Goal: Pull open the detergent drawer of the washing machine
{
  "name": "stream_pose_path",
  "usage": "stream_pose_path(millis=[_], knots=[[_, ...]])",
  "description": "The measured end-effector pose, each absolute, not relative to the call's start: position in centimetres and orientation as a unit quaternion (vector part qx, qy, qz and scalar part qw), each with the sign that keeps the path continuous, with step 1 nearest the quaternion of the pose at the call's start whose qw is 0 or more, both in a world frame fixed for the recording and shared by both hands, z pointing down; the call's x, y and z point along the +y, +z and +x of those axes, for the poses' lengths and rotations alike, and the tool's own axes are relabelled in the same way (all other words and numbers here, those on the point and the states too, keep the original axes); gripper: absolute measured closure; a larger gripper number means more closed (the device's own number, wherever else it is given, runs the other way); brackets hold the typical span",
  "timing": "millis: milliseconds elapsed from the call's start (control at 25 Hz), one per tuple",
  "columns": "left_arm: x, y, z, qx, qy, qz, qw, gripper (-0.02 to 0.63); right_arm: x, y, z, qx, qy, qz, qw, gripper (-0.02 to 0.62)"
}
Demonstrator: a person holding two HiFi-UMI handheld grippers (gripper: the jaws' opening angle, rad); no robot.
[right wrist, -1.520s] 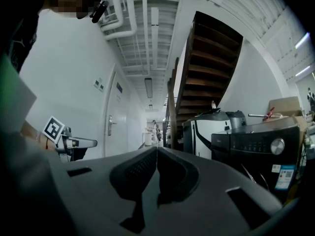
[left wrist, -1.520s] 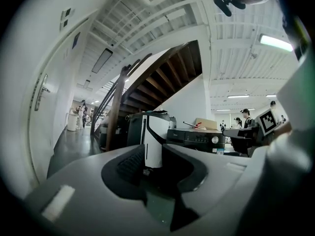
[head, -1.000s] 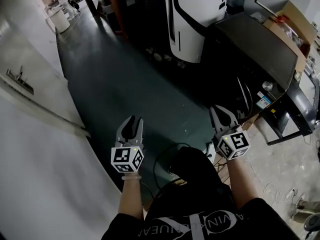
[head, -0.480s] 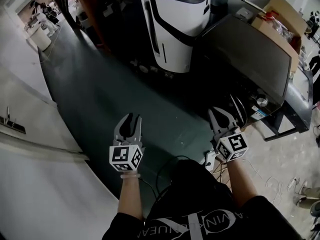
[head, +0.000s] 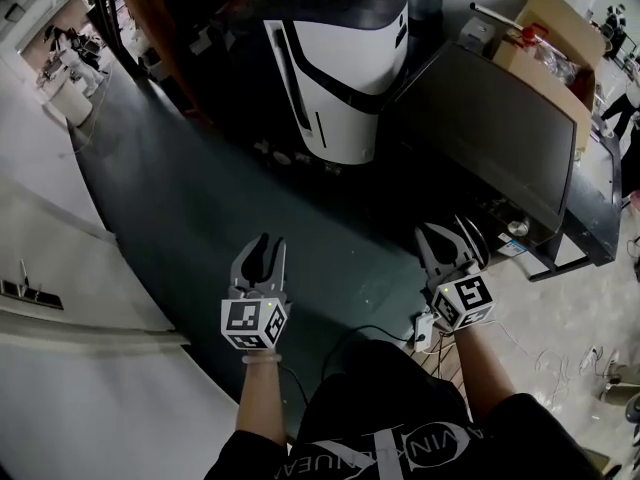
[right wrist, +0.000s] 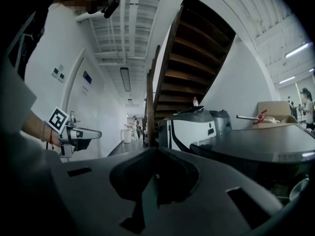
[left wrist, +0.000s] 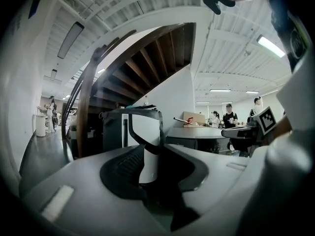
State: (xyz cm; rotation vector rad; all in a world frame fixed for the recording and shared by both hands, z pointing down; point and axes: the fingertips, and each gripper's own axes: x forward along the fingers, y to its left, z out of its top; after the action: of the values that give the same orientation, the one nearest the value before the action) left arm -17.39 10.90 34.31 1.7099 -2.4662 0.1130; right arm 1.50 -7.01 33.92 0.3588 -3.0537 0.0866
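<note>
A white machine with a black curved stripe (head: 340, 78) stands ahead across the dark green floor; no drawer on it can be made out from here. It also shows in the left gripper view (left wrist: 142, 127) and in the right gripper view (right wrist: 189, 127). My left gripper (head: 268, 240) hangs in the air well short of it, its jaws a little apart with nothing between them (left wrist: 150, 154). My right gripper (head: 443, 228) is level with it to the right, its tips looking closed together and empty (right wrist: 156, 151).
A black table top (head: 500, 128) stands right of the machine, with a cardboard box (head: 555, 28) behind it. A wooden staircase (left wrist: 142, 58) rises above the machine. A white wall (head: 60, 298) runs along the left. Cables (head: 350, 338) and a power strip (head: 424, 330) lie by my feet.
The machine and the black table have drawn nearer and shifted left in the head view. Both grippers have been carried forward towards them, jaws unchanged.
</note>
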Motion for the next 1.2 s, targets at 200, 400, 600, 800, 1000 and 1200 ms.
stream_pose_path(millis=[200, 400, 600, 800, 1000, 1200], knots=[[9.6, 34.4, -17.0, -0.811, 0.050, 0.578, 0.075, 0.502, -7.6, 33.9, 2.3, -0.989, 0.031, 0.136, 0.045, 0.583], [7.8, 34.1, -16.5, -0.796, 0.055, 0.598, 0.074, 0.502, -8.0, 34.3, 3.8, -0.987, 0.032, 0.155, 0.035, 0.583], [3.7, 33.6, -15.4, -0.767, 0.053, 0.636, 0.070, 0.502, -9.1, 33.9, 5.4, -0.981, 0.035, 0.190, 0.028, 0.583], [-2.1, 34.9, -14.4, -0.722, 0.053, 0.686, 0.078, 0.502, -10.6, 34.0, 6.1, -0.971, 0.033, 0.233, 0.029, 0.582], [-7.4, 35.8, -14.2, -0.679, 0.067, 0.727, 0.072, 0.502, -12.1, 34.5, 5.3, -0.958, 0.036, 0.282, 0.031, 0.583], [-11.2, 37.0, -14.4, -0.645, 0.063, 0.756, 0.087, 0.502, -13.7, 34.9, 3.8, -0.947, 0.045, 0.316, 0.029, 0.583]])
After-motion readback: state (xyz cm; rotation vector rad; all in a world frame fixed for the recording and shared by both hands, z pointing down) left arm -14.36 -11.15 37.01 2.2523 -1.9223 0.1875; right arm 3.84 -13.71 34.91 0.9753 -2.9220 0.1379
